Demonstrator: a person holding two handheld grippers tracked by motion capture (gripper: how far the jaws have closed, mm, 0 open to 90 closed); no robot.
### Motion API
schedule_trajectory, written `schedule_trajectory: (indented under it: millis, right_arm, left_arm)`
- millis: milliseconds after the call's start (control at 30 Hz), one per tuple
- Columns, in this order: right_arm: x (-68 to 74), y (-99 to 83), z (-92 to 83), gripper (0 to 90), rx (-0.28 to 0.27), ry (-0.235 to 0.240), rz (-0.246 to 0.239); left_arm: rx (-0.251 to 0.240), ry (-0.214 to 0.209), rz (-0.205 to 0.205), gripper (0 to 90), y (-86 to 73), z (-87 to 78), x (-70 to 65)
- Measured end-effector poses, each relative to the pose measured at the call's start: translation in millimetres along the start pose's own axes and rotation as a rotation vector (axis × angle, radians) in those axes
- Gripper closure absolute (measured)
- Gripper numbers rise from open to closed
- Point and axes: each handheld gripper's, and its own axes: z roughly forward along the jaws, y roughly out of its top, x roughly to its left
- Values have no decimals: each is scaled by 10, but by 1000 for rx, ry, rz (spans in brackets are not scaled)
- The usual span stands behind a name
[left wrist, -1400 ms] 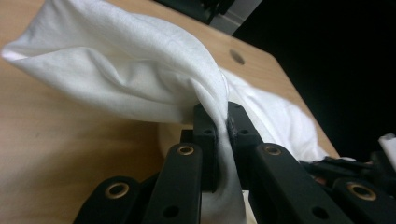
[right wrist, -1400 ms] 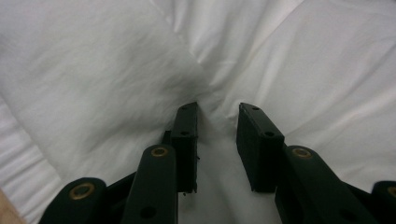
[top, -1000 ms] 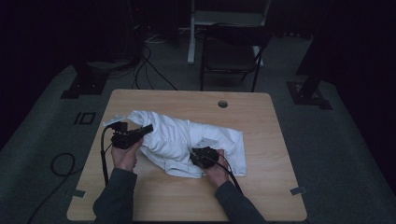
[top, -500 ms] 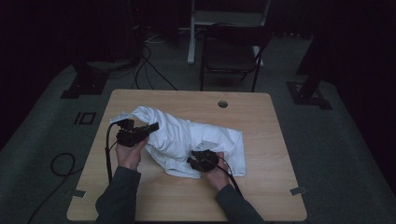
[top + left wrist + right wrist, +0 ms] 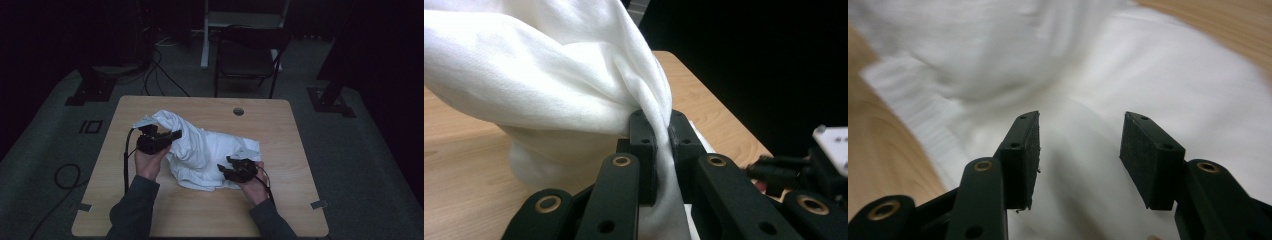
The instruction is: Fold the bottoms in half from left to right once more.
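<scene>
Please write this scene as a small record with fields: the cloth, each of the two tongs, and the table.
cloth: white cloth, crumpled on the table, left end lifted
left tongs: left tongs shut on a fold of the cloth
right tongs: right tongs open above the cloth, nothing between the pads; the jaws have just been opening
table: wooden table with a round hole near the far edge
behind the table: dark chair

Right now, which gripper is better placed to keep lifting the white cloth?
Left. The left gripper is clamped on a fold of the white cloth; the right gripper has just been opening, with nothing pinched.
</scene>
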Motion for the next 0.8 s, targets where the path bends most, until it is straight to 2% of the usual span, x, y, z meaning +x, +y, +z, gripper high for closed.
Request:
schedule_trajectory:
  millis: [233,367,400,433,467,567,600,667,700,767,800]
  right_arm:
    - [-365,-220,-231,493,3,-67,90]
    - [-483,-252,-328,488,-14,-88,126]
    - [-503,-254,-345,489,-19,-93,130]
    - [-518,-254,-360,488,-21,-99,136]
    - [-518,-254,-360,488,-21,-99,136]
    - [-545,-236,-404,489,-35,-104,141]
    - [-545,-236,-404,489,-35,-104,141]
    - [-541,-217,-425,489,-41,-102,138]
    - [-541,-217,-425,489,-41,-102,138]
    - [-480,-197,-446,488,-49,-69,133]
    - [-480,-197,-446,488,-49,-69,133]
  left_arm:
    - [42,-18,53,837,34,181,-178]
    - [71,-28,92,835,35,340,-324]
    - [71,-28,92,834,35,340,-324]
    - [81,-36,110,834,24,434,-397]
    - [81,-36,110,834,24,434,-397]
    - [108,-43,135,831,-8,638,-537]
    - [108,-43,135,830,-8,638,-537]
    - [129,-49,154,825,-38,787,-634]
    - [129,-49,154,823,-38,787,-634]
    - [153,-46,177,820,-73,942,-723]
    - [153,-46,177,820,-73,942,-723]
